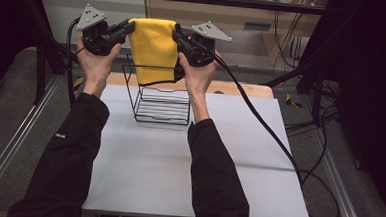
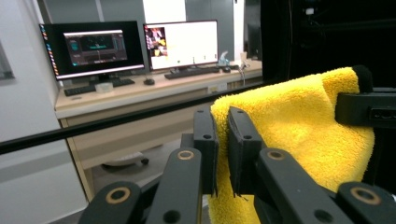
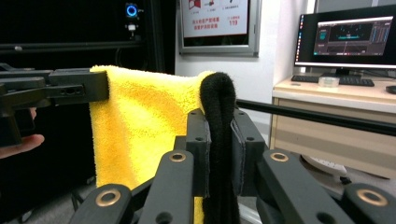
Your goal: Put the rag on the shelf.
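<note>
While held taut above the black wire basket point(image 1: 156, 99) at the table's point(image 1: 142, 176) far side, yellow towel point(image 1: 155, 49) pinched at its top corners by left gripper point(image 1: 127, 29) and right gripper point(image 1: 180, 38), both clamped tight; likely to snag the rim or drape outside if lowered off-centre.

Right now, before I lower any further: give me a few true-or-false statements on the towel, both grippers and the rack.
1. Both grippers clamp the yellow towel. True: left gripper and right gripper each pinch an upper corner.
2. The towel lies folded on the table. False: it hangs in the air.
3. The wire rack stands below the towel. True.
4. The rack holds plates. False: nothing sits in it.
</note>
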A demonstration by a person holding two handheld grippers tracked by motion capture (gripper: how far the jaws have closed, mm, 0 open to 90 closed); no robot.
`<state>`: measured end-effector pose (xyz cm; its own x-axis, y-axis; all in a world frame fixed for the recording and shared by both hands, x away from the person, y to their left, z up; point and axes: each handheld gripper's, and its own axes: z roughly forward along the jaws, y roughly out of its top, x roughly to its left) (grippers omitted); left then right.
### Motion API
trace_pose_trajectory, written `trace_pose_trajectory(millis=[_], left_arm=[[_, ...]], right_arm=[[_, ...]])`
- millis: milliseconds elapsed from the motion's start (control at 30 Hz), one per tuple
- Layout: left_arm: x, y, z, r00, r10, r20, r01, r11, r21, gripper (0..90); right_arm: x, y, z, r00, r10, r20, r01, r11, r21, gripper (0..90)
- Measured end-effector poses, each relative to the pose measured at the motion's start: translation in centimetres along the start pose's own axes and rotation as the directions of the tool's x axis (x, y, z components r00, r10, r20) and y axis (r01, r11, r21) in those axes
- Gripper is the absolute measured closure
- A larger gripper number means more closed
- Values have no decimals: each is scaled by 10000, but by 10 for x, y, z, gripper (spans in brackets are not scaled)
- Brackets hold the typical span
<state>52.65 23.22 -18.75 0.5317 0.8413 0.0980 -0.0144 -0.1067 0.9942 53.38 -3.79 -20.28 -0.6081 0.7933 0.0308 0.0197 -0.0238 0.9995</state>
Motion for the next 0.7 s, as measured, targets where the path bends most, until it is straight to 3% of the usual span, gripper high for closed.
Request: trace_pose_trajectory(millis=[233,700], left_arm=[[-4,-7,-4,9999,-6,105,3,9997,247,830],[-10,-1,-20,9990,-90,433,79,9996,274,830]], right_arm=[[0,-13,-5,9999,11,-105,-11,10000,68,799],[9,-13,-21,9992,-325,-220,321,9993,-213,795]])
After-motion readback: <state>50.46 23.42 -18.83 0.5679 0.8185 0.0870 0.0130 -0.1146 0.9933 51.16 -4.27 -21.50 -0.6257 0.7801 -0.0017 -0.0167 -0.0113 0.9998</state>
